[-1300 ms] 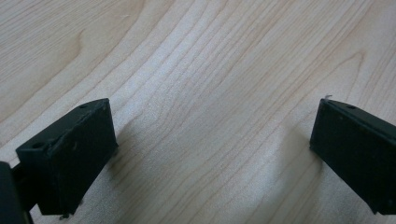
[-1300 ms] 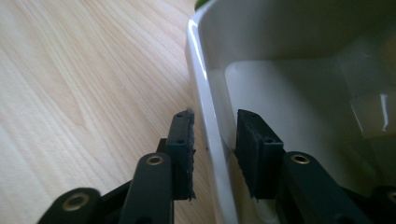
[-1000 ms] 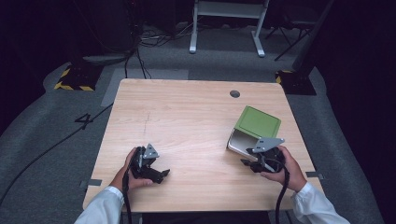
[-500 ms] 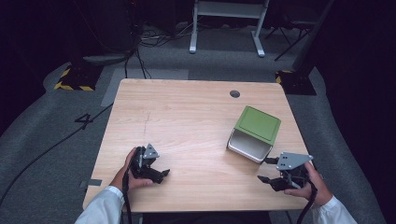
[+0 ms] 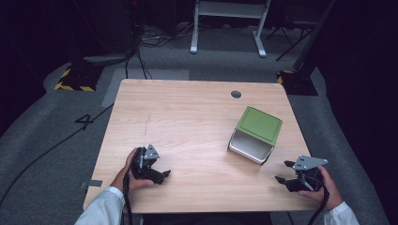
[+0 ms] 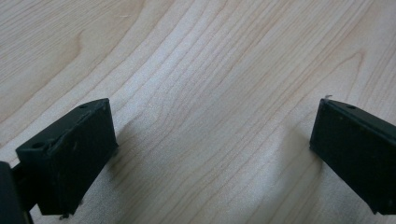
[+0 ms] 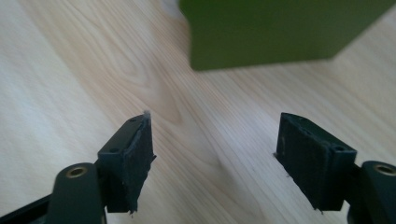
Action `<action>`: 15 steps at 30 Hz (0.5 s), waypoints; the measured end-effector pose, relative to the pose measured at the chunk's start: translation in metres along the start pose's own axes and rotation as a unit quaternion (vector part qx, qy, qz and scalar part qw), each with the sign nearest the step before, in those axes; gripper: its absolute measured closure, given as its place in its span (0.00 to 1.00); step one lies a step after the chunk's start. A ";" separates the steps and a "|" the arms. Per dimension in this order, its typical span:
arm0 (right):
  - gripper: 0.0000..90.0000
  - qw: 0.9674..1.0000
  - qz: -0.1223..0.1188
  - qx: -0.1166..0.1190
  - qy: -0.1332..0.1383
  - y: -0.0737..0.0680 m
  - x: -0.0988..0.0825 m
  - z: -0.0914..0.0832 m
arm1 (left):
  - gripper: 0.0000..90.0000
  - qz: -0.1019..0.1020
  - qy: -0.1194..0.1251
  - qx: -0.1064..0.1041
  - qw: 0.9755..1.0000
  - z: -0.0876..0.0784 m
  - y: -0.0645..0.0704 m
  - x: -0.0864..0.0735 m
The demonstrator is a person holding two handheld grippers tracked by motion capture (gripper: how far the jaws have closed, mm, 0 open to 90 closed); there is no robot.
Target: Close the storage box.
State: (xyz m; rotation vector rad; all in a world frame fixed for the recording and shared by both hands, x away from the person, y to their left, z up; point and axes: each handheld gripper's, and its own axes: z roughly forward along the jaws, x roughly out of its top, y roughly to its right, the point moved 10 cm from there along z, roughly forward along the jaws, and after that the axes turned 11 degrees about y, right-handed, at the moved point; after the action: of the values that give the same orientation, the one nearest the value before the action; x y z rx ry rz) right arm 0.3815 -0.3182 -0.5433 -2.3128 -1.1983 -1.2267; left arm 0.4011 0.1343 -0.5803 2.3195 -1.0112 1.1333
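We've got the green box (image 5: 256, 133) lying on its side on the right half of the desk (image 5: 187, 117): green face up and tilted, white open side facing the near edge. Nothing is touching it.

Right gripper (image 5: 287, 172) is at the near right corner of the desk, in our right hand (image 5: 324, 187), pointing left across the desk. It's near the box but apart from it, off the box's near right corner. Its jaws have just been opening and now stand wide, with only bare wood between them. In the right gripper view, the right gripper (image 7: 212, 161) looks along the desk at the green box (image 7: 275, 30), which is blurred at the top of the frame and well clear of the jaw tips.

Left gripper (image 5: 162, 173) is at the near left of the desk, in our left hand (image 5: 129, 173), resting low on the wood, well apart from the box. In the left gripper view, the left gripper (image 6: 212, 144) has its jaws spread wide, again with only wood grain between them.

We also see a small dark round grommet (image 5: 236, 94) near the far edge of the desk, behind the box. Grey carpet floor (image 5: 56, 122) lies around the desk, with a cable across it on the left.
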 end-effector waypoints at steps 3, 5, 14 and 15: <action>0.30 1.000 0.019 -0.006 0.006 0.007 -0.008 0.001 | 0.01 0.000 0.000 0.000 1.000 0.000 0.000 0.000; 0.30 0.998 0.053 -0.010 0.018 0.015 -0.017 0.000 | 0.01 0.000 0.000 0.000 1.000 0.000 0.000 0.000; 0.24 0.992 0.115 -0.041 0.042 0.035 -0.040 0.000 | 0.01 0.000 0.000 0.000 1.000 0.000 0.000 0.000; 0.24 0.991 0.117 -0.046 0.044 0.036 -0.041 0.000 | 0.01 0.000 0.000 0.000 1.000 0.000 0.000 0.000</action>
State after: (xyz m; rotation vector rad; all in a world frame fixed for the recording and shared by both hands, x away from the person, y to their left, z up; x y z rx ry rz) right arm 0.3968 -0.3633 -0.5697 -2.3562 -0.8295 -1.3047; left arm 0.4011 0.1343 -0.5803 2.3198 -1.0117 1.1339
